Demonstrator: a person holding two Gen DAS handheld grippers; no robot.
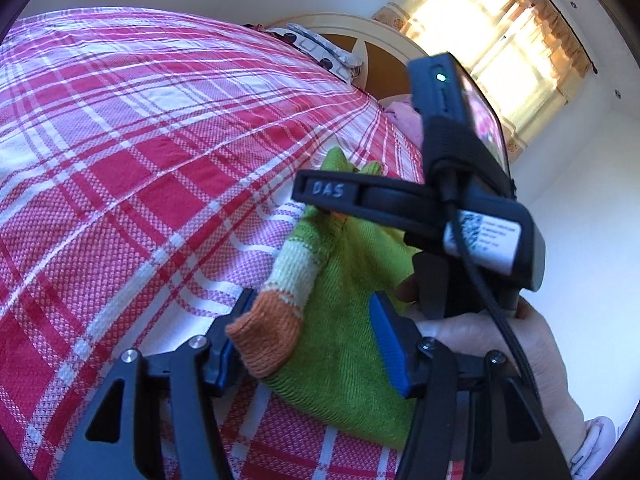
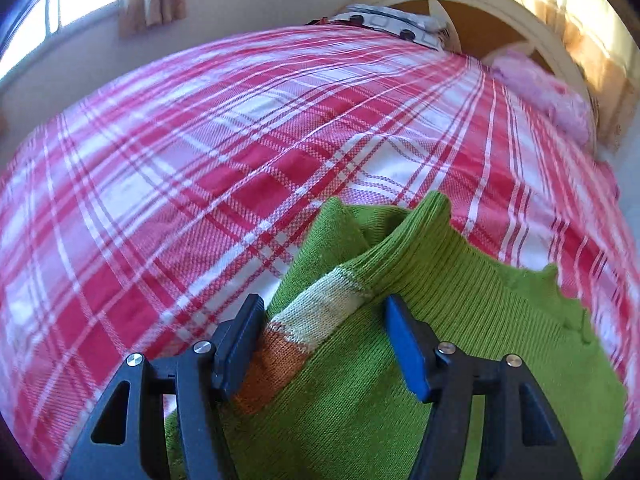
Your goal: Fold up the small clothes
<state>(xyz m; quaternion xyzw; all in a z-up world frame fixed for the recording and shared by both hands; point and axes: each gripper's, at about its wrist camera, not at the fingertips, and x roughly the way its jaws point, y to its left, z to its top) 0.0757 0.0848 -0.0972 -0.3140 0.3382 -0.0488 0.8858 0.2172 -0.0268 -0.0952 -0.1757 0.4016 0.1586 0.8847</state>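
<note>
A small green knitted sweater (image 1: 352, 332) lies on the red-and-white plaid bed cover (image 1: 140, 152). One sleeve, with a cream band and an orange cuff (image 1: 266, 336), is folded over the green body. My left gripper (image 1: 310, 332) is open, with the orange cuff lying between its blue pads, not pinched. The right gripper's body (image 1: 460, 216) and the hand holding it sit just right of the sweater. In the right wrist view the sweater (image 2: 400, 380) fills the lower middle. My right gripper (image 2: 324, 340) is open over the cream and orange sleeve (image 2: 304, 332).
The plaid cover (image 2: 200, 160) stretches left and far. A patterned pillow (image 2: 396, 24) and a pink cloth (image 2: 548, 92) lie by the cream headboard (image 2: 500, 4). Curtained windows (image 1: 500, 48) stand behind.
</note>
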